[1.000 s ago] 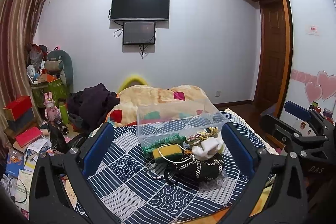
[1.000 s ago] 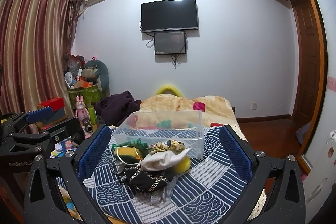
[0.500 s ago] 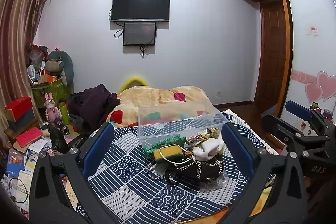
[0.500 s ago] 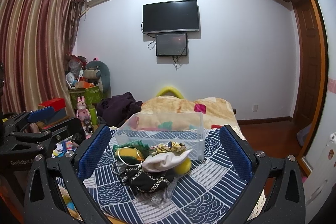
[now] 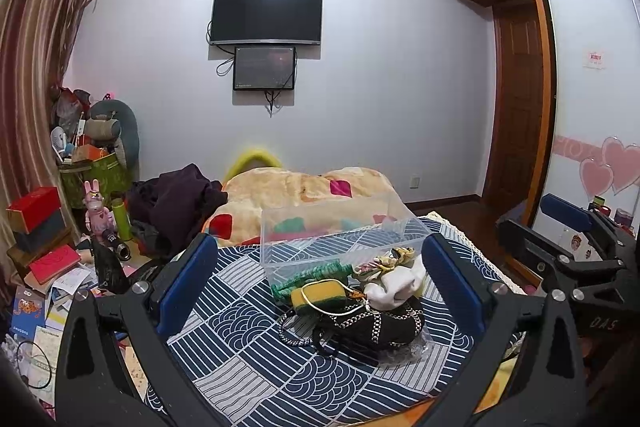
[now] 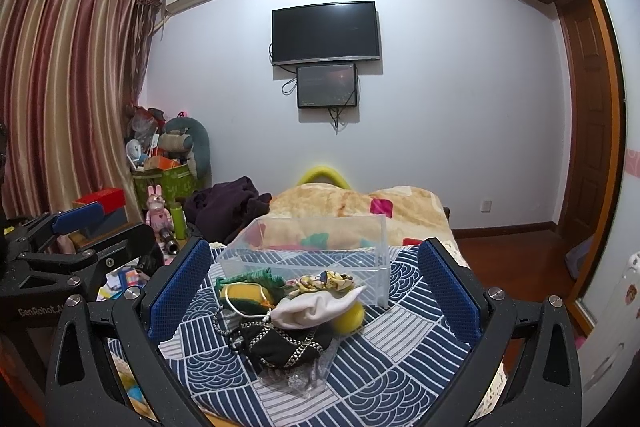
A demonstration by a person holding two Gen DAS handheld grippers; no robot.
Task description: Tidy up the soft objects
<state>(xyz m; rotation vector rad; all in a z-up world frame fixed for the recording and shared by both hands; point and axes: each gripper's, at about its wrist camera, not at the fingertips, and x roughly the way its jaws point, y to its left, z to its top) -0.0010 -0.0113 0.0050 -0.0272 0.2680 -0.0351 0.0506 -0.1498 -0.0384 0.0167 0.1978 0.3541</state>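
A pile of soft objects lies on the blue patterned cloth (image 5: 248,359): a black bag with chain trim (image 5: 376,325) (image 6: 280,345), a white cloth pouch (image 5: 396,289) (image 6: 312,307), a yellow-green sponge (image 5: 320,293) (image 6: 242,293), green knitted cloth (image 5: 316,273) and a patterned scrunchie (image 6: 324,279). A clear plastic box (image 5: 332,235) (image 6: 316,247) stands empty just behind the pile. My left gripper (image 5: 320,283) is open, held back from the pile. My right gripper (image 6: 312,287) is open, likewise held back. Each gripper shows at the edge of the other's view.
A folded beige quilt (image 5: 304,191) lies behind the box, dark clothes (image 5: 176,199) at its left. Books, boxes and toys (image 5: 52,251) clutter the floor at left. A wooden door (image 5: 516,107) and wardrobe stand at right. A TV (image 5: 266,15) hangs on the far wall.
Both views have shifted only slightly; the pile and box sit a touch lower in the right wrist view. Both grippers stay open and nothing was touched.
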